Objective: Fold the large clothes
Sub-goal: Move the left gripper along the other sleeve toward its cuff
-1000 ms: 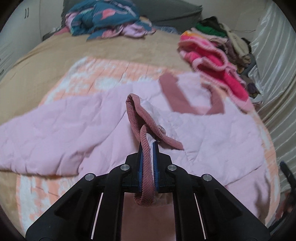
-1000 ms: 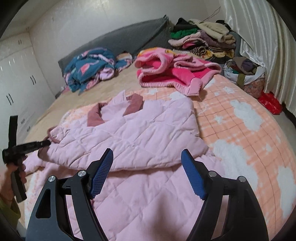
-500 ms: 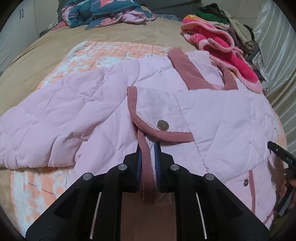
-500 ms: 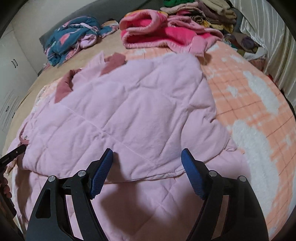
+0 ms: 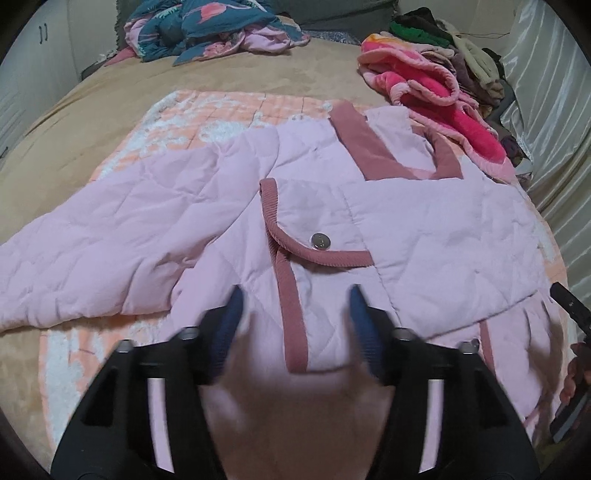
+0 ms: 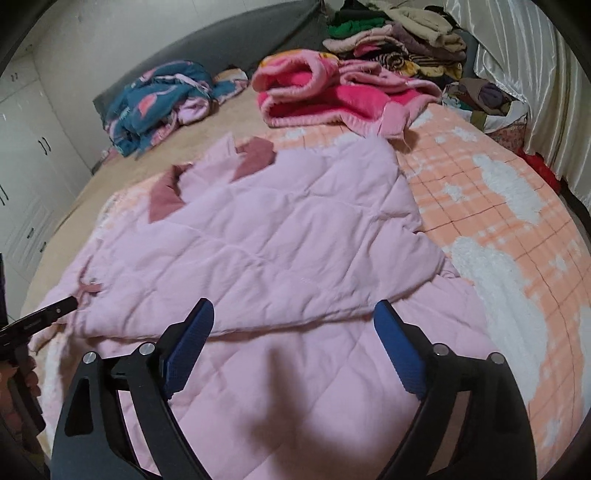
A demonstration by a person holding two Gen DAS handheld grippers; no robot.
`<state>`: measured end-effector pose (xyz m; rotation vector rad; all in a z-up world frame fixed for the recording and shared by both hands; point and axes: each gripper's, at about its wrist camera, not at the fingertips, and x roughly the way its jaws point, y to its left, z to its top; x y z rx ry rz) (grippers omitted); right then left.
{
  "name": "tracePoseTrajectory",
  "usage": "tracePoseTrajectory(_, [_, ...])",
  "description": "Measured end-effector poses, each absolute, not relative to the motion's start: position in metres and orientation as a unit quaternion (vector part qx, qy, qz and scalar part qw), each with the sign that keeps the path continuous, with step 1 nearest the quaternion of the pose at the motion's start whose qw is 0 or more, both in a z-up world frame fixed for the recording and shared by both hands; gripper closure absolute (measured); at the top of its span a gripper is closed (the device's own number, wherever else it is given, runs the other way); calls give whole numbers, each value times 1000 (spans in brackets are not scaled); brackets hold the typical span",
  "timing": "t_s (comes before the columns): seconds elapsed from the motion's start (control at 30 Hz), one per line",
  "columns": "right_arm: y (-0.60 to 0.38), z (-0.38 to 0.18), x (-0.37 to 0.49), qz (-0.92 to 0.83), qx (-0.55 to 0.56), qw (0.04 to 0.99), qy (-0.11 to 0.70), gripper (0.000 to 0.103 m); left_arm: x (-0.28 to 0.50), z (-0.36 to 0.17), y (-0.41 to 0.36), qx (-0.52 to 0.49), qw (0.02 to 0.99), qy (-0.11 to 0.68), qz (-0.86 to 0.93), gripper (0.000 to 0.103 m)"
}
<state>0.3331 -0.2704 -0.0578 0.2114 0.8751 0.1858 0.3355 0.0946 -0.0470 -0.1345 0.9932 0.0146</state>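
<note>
A large light pink quilted jacket (image 5: 424, 229) with dusty-rose collar and trim lies spread on the bed; it also shows in the right wrist view (image 6: 266, 258). One sleeve is folded across the body, its rose cuff (image 5: 288, 258) with a silver snap lying flat. My left gripper (image 5: 293, 317) is open and empty, its jaws on either side of the cuff end. My right gripper (image 6: 293, 332) is open and empty above the jacket's lower part.
An orange-and-white checked blanket (image 6: 498, 206) covers the bed under the jacket. A bright pink fleece garment (image 6: 332, 96) and a stack of clothes (image 6: 399, 40) lie at the far right. A blue patterned bundle (image 5: 207, 29) lies by the headboard. Curtains (image 6: 524, 74) hang on the right.
My left gripper carried the cuffed sleeve across the jacket body, laid it down and opened, letting the cuff go. The right gripper stayed open, hovering over the jacket's lower part.
</note>
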Motion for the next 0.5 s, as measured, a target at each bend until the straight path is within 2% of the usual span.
tracePoseTrajectory(0.07, [-271,-49,322,90,101,900,415,13,329,-41,93,-65,877,476,9,27])
tracePoseTrajectory(0.1, [-271,-45,316,90,100,903,409,10,324,-38,92,-64,878,475,8,24])
tracePoseTrajectory(0.17, [-271,-35,303,90,98,909,396,8,318,-32,90,-63,879,472,8,10])
tracePoseTrajectory(0.5, [-273,-5,255,80,89,924,362,6,278,-3,86,-65,893,445,5,9])
